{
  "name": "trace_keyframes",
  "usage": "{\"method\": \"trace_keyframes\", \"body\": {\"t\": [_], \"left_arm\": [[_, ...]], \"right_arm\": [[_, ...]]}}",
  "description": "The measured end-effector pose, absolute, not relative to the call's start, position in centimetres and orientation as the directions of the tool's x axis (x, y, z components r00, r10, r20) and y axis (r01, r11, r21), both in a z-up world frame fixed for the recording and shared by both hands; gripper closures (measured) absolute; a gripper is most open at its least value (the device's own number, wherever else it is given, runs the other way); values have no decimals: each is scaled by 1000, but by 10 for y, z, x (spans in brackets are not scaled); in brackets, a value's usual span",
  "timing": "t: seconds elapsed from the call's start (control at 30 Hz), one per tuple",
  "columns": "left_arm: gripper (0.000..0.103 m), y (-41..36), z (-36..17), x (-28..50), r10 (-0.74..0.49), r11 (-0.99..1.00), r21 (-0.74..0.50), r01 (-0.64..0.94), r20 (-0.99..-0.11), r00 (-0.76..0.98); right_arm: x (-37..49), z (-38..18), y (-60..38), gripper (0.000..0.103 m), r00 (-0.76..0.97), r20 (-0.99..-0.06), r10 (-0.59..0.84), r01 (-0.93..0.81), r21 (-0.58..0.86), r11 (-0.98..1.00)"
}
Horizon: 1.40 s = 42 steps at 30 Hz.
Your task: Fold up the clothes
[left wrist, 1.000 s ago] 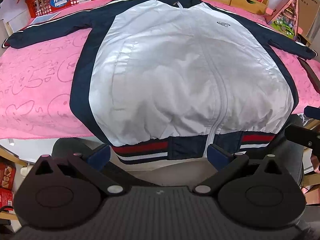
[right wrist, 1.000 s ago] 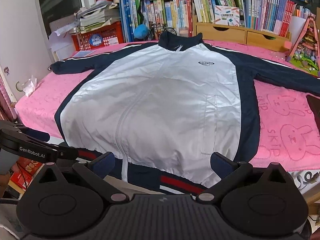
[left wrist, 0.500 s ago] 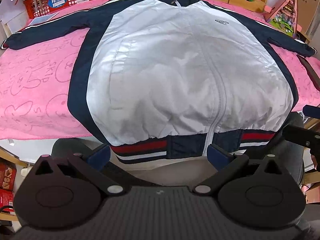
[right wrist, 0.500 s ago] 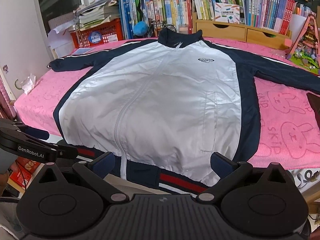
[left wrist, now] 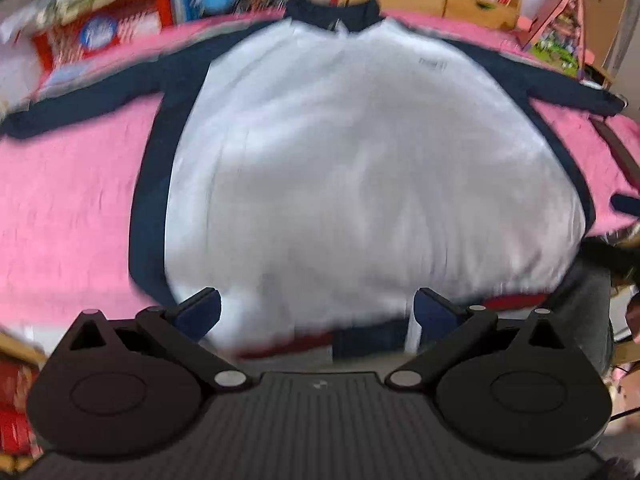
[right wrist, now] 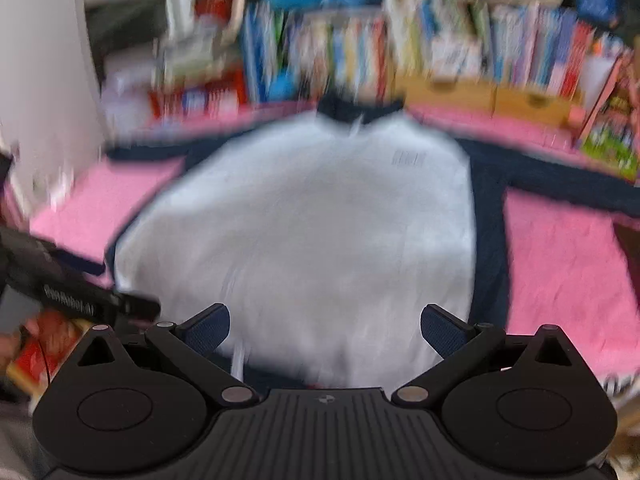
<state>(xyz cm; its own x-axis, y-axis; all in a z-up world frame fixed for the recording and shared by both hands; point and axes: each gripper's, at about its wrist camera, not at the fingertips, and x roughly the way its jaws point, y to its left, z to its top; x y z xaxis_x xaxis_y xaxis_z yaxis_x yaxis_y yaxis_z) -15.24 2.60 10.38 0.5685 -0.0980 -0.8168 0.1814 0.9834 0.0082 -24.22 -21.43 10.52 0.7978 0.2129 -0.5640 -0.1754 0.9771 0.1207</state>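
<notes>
A white jacket (left wrist: 360,168) with navy sleeves, navy collar and a red-striped hem lies spread face up on a pink towel (left wrist: 68,216); both sleeves reach out sideways. Both views are motion-blurred. My left gripper (left wrist: 316,314) hovers open over the hem (left wrist: 360,340), nothing between its fingers. In the right wrist view the jacket (right wrist: 320,232) fills the middle, and my right gripper (right wrist: 325,330) is open above its lower edge, empty. The left gripper's body (right wrist: 80,300) shows at that view's left edge.
Bookshelves with books (right wrist: 440,52) and wooden drawers (right wrist: 492,96) line the far side. A red basket (left wrist: 104,36) stands at the back left, a pink toy house (left wrist: 560,36) at the back right. The towel's front edge (left wrist: 60,316) drops off near me.
Both grippers have moved forward over the jacket's hem, so the jacket sits lower and larger in both views, which are now blurred. Both jaws remain open.
</notes>
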Motion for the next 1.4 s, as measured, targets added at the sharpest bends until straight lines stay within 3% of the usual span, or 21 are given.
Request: {"method": "trace_keyframes", "body": {"t": [0.13, 0.23, 0.37, 0.53, 0.73, 0.8, 0.87, 0.9, 0.97, 1.17, 1.27, 1.4], "left_arm": [[0, 7, 116, -112, -99, 978, 40, 206, -780, 618], [0, -3, 115, -82, -113, 977, 30, 212, -772, 625], [0, -4, 103, -49, -90, 982, 34, 188, -785, 613], [0, 11, 87, -22, -33, 993, 41, 111, -806, 591], [0, 34, 79, 2, 25, 999, 42, 16, -818, 575], [0, 39, 78, 7, 49, 998, 61, 2, -815, 578], [0, 44, 78, 11, 59, 998, 65, -10, -812, 581], [0, 47, 77, 12, 52, 998, 55, -13, -812, 582], [0, 53, 76, 14, 39, 999, 34, -19, -811, 584], [0, 60, 72, 18, 7, 1000, 21, 17, -811, 585], [0, 64, 71, 15, -7, 1000, 6, 19, -804, 595], [0, 72, 65, 8, -33, 999, -31, 13, -775, 631]], "right_arm": [[-202, 119, -306, 0, 909, -416, 22, 57, 177, 983], [-159, 115, -406, 0, 909, -379, -174, 280, 245, 928], [-118, 106, -514, 0, 856, -383, -348, 474, 310, 824], [-67, 85, -594, 0, 810, -427, -403, 563, 373, 737], [1, 59, -634, 1, 700, -546, -459, 654, 235, 719], [14, 52, -645, 17, 668, -579, -467, 672, 201, 712], [20, 45, -652, 52, 631, -618, -468, 704, 204, 680], [19, 45, -651, 59, 633, -616, -468, 707, 216, 673], [12, 49, -644, 85, 665, -585, -463, 692, 252, 676], [6, 97, -552, 92, 838, -418, -350, 471, 232, 851], [21, 122, -478, 93, 915, -367, -168, 259, 215, 941], [55, 128, -343, 93, 916, -374, 143, -101, 131, 986]]}}
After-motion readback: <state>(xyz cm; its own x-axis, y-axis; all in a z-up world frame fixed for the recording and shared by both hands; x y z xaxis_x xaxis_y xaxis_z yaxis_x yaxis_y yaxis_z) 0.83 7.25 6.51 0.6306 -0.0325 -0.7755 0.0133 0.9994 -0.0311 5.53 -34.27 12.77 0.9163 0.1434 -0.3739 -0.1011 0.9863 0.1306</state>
